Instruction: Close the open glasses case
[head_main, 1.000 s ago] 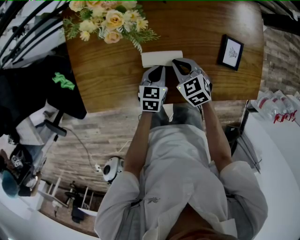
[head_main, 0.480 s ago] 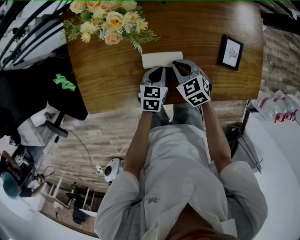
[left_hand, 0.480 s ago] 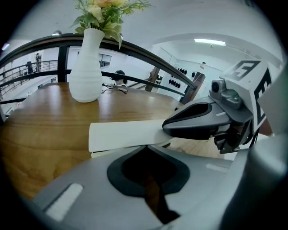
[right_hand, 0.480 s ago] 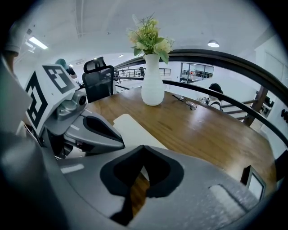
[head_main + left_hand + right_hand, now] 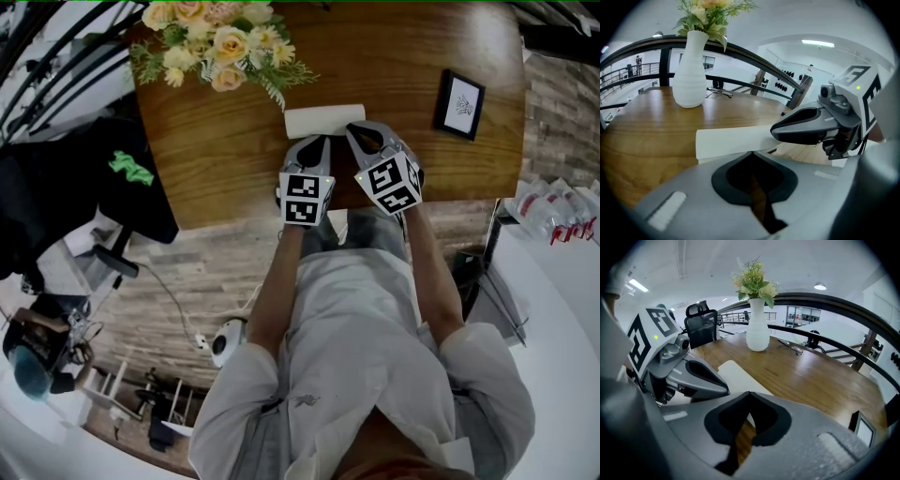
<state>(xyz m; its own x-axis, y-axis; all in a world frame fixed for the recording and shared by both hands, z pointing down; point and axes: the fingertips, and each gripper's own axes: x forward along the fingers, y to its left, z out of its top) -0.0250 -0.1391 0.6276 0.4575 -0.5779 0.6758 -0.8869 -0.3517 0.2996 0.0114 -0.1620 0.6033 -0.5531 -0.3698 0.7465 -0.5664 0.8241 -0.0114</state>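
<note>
Left tool (image 5: 317, 141), right tool (image 5: 354, 128) side by side, both jaws together, empty.

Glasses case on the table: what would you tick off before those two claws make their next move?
1. Left gripper jaws together, holding nothing: ok.
2. Right gripper jaws together, holding nothing: ok.
3. Both tips up at the glasses case: ok.
4. Case fully shut: cannot tell; a seam shows along its side.
5. Vase and picture frame stand apart from the case: ok.
</note>
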